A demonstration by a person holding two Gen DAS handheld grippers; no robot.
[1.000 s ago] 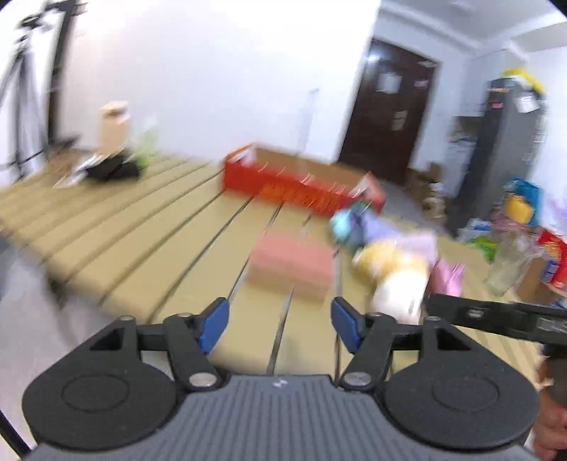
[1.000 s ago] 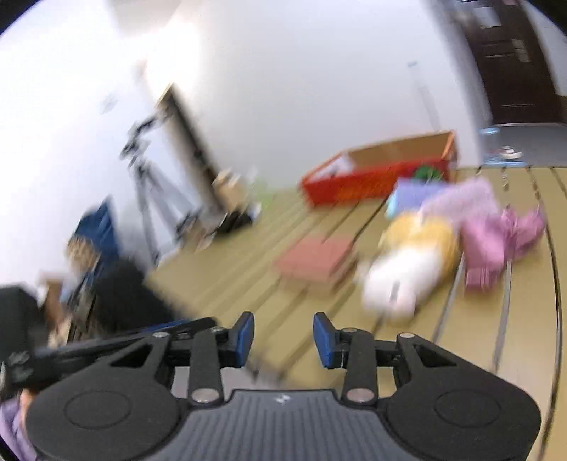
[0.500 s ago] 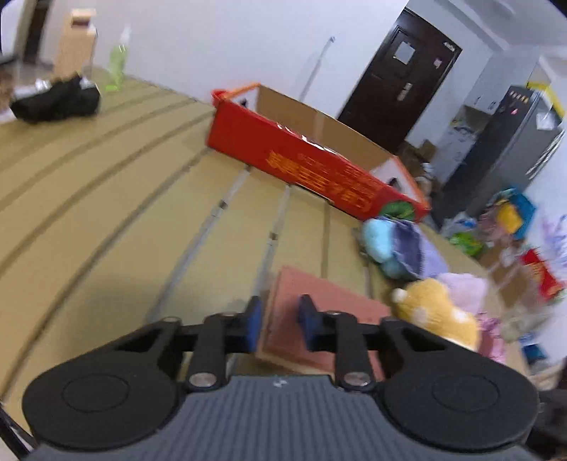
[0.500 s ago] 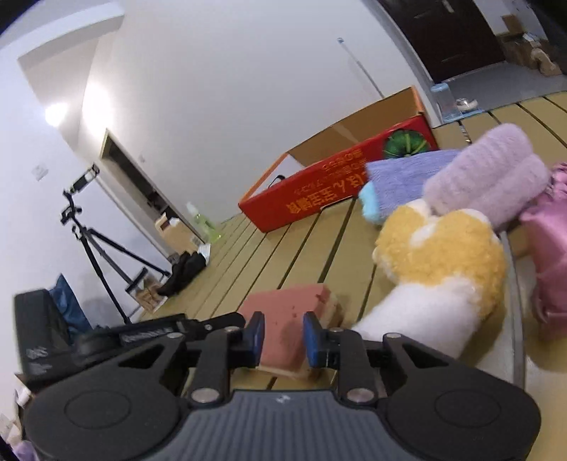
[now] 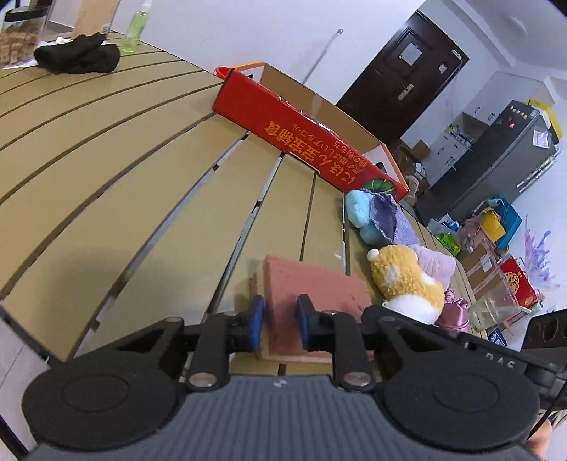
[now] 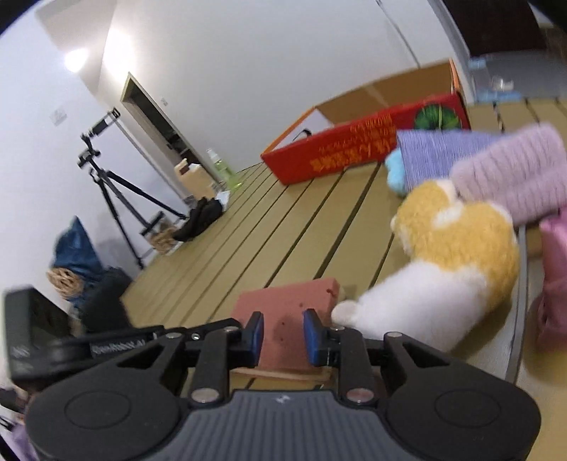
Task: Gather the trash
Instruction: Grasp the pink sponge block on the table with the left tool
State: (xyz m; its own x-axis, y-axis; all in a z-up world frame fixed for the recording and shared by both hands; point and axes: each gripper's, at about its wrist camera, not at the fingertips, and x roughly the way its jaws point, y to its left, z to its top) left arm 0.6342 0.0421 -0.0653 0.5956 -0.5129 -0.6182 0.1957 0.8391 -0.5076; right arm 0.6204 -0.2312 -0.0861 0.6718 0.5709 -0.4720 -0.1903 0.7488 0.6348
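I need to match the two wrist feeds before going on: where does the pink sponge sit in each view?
Left wrist: the pink sponge lies low and centre, just beyond the left gripper, left of the yellow plush toy.
Right wrist: the sponge lies low and centre, just beyond the right gripper, with the plush on its right.
Shared landmark: the red box, far behind it.

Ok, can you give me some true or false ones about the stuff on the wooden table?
1. The flat pink sponge block lies on the slatted wooden table. True.
2. The long red cardboard box stands on the floor. False: it rests on the table.
3. The fluffy yellow and white plush toy lies beside the sponge. True.
4. The crumpled black cloth covers the sponge. False: it lies at the far end of the table.
5. The green spray bottle stands upright. True.
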